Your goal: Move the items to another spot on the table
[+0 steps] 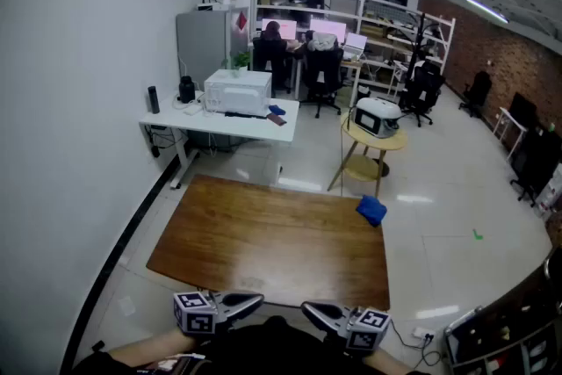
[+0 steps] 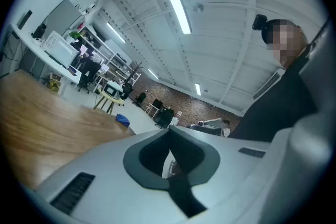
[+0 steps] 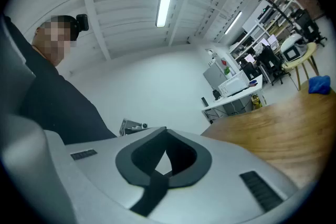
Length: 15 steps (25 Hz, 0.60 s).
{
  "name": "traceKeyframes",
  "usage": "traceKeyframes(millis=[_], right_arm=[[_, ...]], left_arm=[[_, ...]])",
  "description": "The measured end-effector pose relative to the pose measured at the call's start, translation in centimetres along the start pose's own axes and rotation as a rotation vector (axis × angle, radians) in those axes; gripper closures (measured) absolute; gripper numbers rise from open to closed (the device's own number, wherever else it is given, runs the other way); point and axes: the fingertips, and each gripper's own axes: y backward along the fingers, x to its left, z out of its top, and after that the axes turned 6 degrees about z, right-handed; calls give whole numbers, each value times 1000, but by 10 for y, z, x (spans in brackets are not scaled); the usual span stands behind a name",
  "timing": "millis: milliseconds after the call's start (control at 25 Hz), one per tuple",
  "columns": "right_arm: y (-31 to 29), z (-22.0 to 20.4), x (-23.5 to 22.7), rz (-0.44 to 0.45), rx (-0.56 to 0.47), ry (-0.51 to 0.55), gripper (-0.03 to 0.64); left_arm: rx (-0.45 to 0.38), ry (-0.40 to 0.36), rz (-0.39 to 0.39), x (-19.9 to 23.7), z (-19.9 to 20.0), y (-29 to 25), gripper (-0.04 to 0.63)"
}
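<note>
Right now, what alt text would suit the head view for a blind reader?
A brown wooden table stands in an office, seen from above. At the bottom edge, the left tongs and the right tongs are shut and hold nothing, tips facing each other. A blue object lies by the table's far right corner.

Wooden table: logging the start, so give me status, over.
Left tongs shut, empty. Right tongs shut, empty. Wooden table bare, no items seen. Nothing in the way.
</note>
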Motion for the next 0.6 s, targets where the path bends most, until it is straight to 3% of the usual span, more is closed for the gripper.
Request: traceKeyframes(millis=[120, 360, 600], right_arm=[[12, 8, -9, 7, 3, 13, 632], [36, 3, -30, -10, 35, -9, 630], [13, 7, -69, -65, 66, -18, 630]], left_arm=[[-7, -26, 13, 0, 2, -14, 603], [4, 11, 6, -5, -7, -33, 603], [16, 53, -1, 37, 7, -36, 603]])
